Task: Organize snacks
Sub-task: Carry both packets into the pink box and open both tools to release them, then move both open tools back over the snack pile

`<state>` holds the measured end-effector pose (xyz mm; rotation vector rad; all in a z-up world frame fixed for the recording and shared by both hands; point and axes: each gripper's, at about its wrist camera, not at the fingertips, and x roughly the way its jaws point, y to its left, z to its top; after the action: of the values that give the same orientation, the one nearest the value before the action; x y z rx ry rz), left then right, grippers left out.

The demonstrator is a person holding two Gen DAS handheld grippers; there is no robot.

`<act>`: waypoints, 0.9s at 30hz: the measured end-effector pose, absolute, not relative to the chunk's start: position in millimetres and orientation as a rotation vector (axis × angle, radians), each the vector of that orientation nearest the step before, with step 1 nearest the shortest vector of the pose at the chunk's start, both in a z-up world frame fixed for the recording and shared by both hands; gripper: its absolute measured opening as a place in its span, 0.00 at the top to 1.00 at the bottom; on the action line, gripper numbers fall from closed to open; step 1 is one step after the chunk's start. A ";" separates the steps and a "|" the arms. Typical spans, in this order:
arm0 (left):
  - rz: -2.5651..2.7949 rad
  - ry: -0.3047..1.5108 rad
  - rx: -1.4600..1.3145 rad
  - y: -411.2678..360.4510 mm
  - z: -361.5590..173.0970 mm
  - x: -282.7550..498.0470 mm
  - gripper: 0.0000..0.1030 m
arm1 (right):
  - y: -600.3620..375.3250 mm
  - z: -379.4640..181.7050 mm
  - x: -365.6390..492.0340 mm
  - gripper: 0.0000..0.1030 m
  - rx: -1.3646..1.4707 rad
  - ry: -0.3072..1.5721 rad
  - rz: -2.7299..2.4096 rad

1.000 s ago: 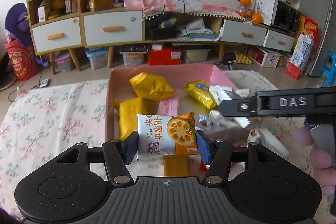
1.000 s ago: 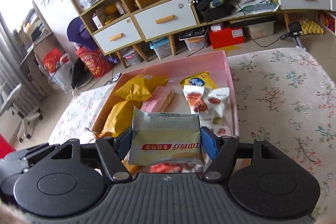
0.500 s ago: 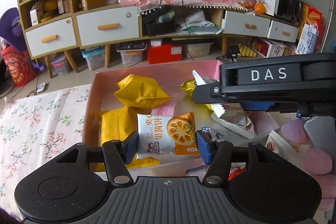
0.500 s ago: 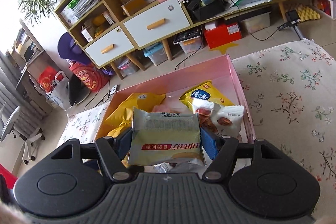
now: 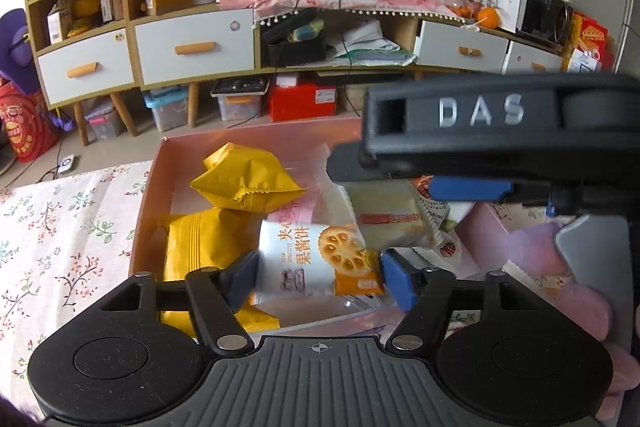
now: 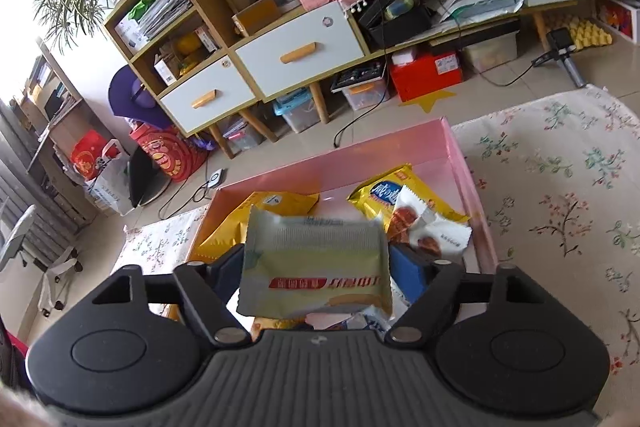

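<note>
My left gripper [image 5: 318, 277] is shut on a white and orange biscuit packet [image 5: 316, 259], held over the near part of a pink box [image 5: 152, 179]. My right gripper [image 6: 316, 275] is shut on a pale green snack packet [image 6: 316, 263], which also shows in the left wrist view [image 5: 388, 223] just right of the biscuit packet. The right gripper's body [image 5: 496, 131] crosses above the box from the right. Yellow packets [image 5: 240, 183] lie in the box's left half. A yellow and blue packet [image 6: 384, 191] and a white packet [image 6: 432, 231] lie in its right half.
The box stands on a floral cloth [image 6: 560, 187]. Beyond the table's far edge are the floor, a low cabinet with drawers [image 5: 192, 47] and storage bins [image 5: 168, 107]. A pink-gloved hand [image 5: 560, 283] holds the right gripper.
Both grippers have moved forward over the pink box, packets still held. The right gripper has come in closer to the left one, bringing its green packet beside the biscuit packet.
</note>
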<state>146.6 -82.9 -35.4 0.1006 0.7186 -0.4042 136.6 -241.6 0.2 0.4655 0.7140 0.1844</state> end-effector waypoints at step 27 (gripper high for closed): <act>-0.357 0.761 0.022 -38.5 -11.5 92.2 0.14 | -243.4 22.5 89.5 0.07 0.248 0.734 0.180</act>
<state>92.2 -38.5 -11.5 0.0224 0.7606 -0.3566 89.5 -243.4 22.5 0.2482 0.7342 0.1803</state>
